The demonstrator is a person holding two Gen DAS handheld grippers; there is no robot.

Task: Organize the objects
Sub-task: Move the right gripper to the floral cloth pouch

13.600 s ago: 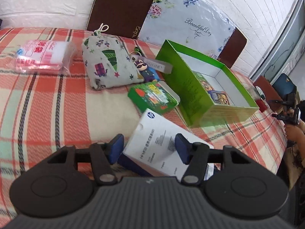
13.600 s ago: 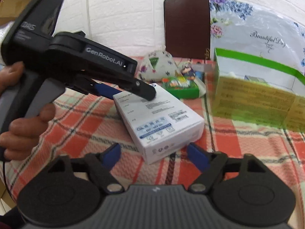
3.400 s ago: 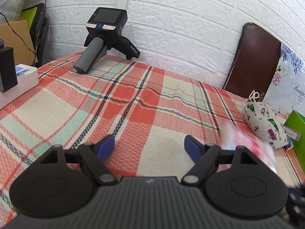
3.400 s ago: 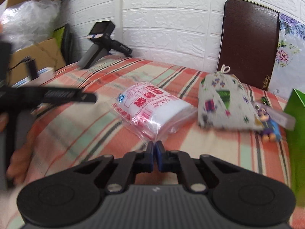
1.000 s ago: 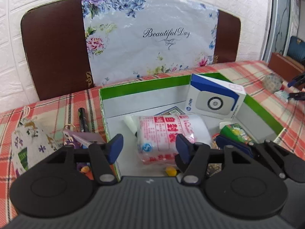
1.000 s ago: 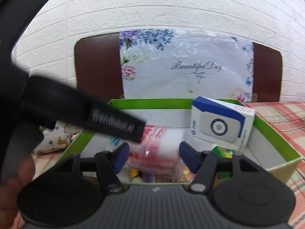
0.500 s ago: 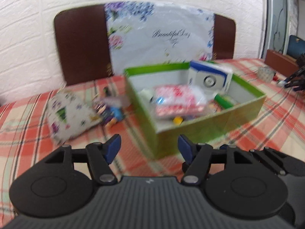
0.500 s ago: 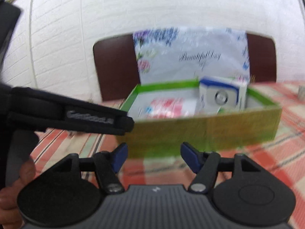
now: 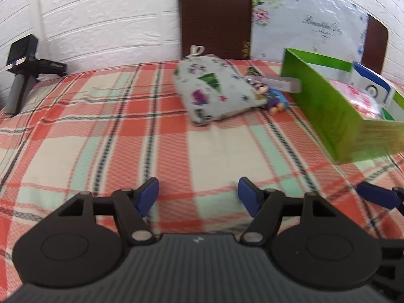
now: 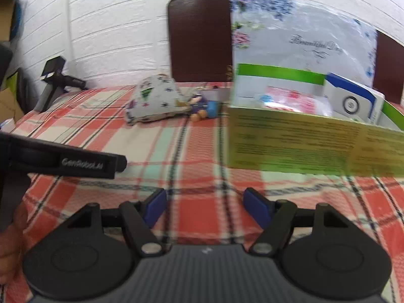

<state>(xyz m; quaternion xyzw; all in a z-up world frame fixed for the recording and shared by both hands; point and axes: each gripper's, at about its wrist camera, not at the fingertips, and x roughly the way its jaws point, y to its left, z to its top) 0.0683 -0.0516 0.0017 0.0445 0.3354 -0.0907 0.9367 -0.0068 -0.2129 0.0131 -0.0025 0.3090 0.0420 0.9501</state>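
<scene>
Both jaws stand apart, gripping nothing: left gripper [image 9: 198,195] and right gripper [image 10: 205,208] over the plaid tablecloth [image 9: 101,126]. Toward its far edge lie a grey printed cloth pouch [image 9: 214,92], a small figurine [image 9: 274,99], then the green cardboard box [image 10: 303,144] holding a pink-printed plastic bag [image 10: 295,99].

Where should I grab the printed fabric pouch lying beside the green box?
Probably pinch the printed fabric pouch at its gathered drawstring neck, coming from the wall side. The body lies flat and wide on the cloth, and the keychain figure crowds its box-side edge. Both grippers are open.
</scene>
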